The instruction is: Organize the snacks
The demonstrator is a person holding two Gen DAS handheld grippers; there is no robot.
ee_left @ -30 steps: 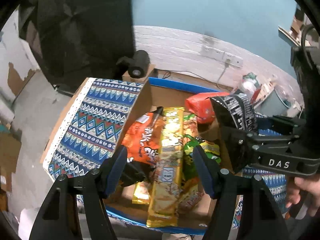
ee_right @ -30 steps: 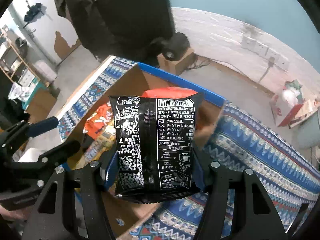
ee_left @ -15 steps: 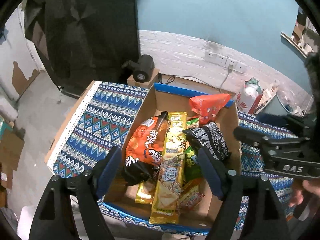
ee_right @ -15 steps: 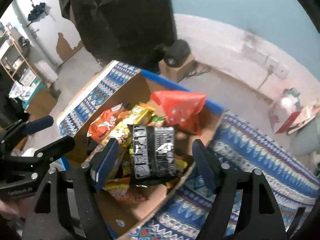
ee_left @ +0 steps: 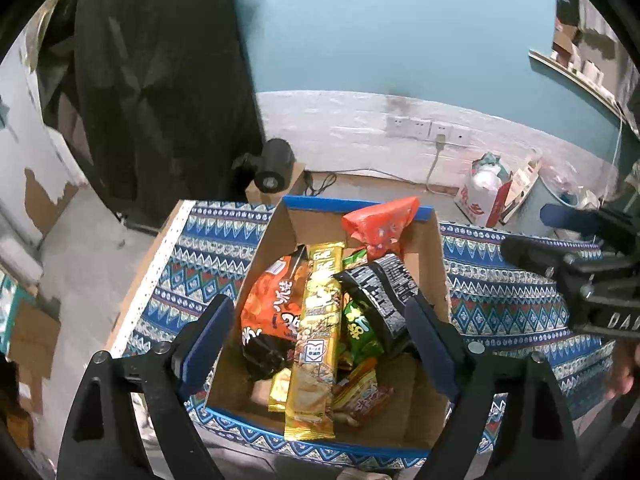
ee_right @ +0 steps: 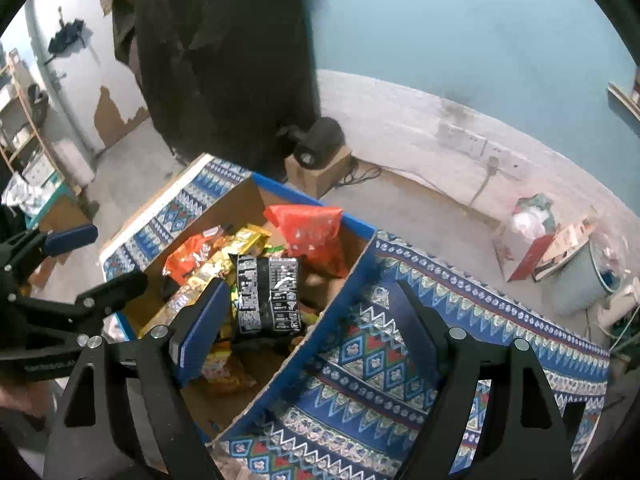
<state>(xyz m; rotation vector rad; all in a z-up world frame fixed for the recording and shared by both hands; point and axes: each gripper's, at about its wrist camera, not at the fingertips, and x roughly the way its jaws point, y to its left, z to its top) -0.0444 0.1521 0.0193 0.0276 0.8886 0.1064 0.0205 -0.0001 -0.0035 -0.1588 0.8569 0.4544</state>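
Observation:
A cardboard box with a blue rim point(ee_left: 356, 203) point(ee_right: 348, 276) sits on a patterned cloth and holds several snack packs. A black pack point(ee_left: 382, 288) point(ee_right: 267, 294) lies on top at the right side of the heap, beside a long yellow pack point(ee_left: 318, 340), an orange pack point(ee_left: 272, 304) and a red pack point(ee_left: 380, 220) point(ee_right: 314, 236) leaning on the far wall. My left gripper point(ee_left: 320, 348) is open and empty above the box. My right gripper point(ee_right: 308, 328) is open and empty above the box's right wall; it also shows in the left wrist view point(ee_left: 576, 264).
The blue patterned cloth point(ee_left: 200, 260) point(ee_right: 400, 380) covers the table on both sides of the box. Beyond the table are a dark hanging cloth point(ee_left: 160, 80), a black lamp on a small box point(ee_left: 274, 168), wall sockets point(ee_left: 424, 130) and bags on the floor point(ee_left: 488, 188).
My right gripper opened and let the black pack drop into the box, then drew back and up. My left gripper also rose away from the box, still open.

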